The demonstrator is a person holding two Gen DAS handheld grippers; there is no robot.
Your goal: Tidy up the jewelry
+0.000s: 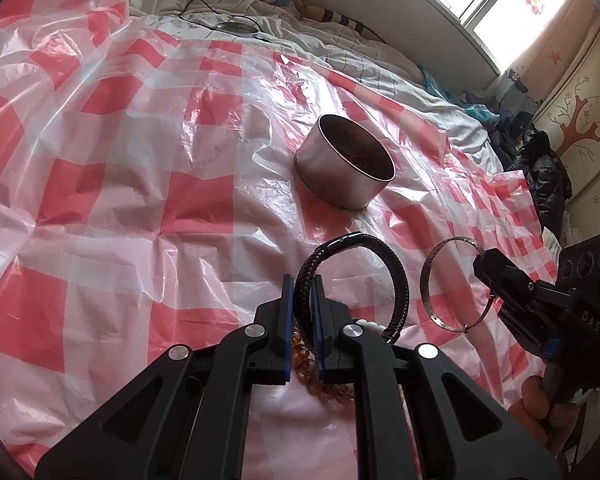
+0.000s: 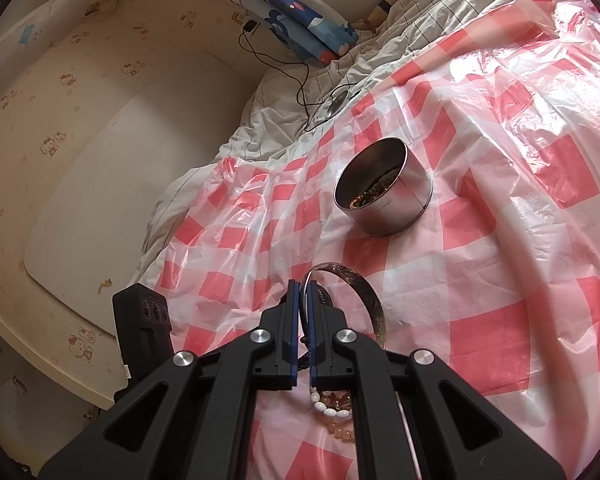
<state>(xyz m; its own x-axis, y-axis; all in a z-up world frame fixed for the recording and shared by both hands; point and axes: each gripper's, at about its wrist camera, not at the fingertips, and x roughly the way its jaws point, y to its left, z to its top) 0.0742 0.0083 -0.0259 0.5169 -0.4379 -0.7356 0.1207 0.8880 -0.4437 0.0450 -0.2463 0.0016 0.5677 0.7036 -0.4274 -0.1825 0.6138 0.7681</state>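
Left gripper (image 1: 302, 296): clamped on braided bracelet (image 1: 392, 276) — soft, light, grips well.
Right gripper (image 2: 302, 296): pinching silver bangle (image 2: 360, 284) — stiff, slick rim.

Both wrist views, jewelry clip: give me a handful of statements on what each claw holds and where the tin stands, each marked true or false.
1. The left claw is shut on the braided black bracelet. True.
2. The right claw is open and holds nothing. False: it is shut on the silver bangle.
3. The round metal tin stands open on the pink checked plastic sheet. True.
4. The tin is empty. False: some jewelry already lies inside it.
5. A white bead bracelet lies on the sheet below the right claw. True.
6. Both bracelets are held right over the tin. False: the tin stands farther off, beyond both claws.
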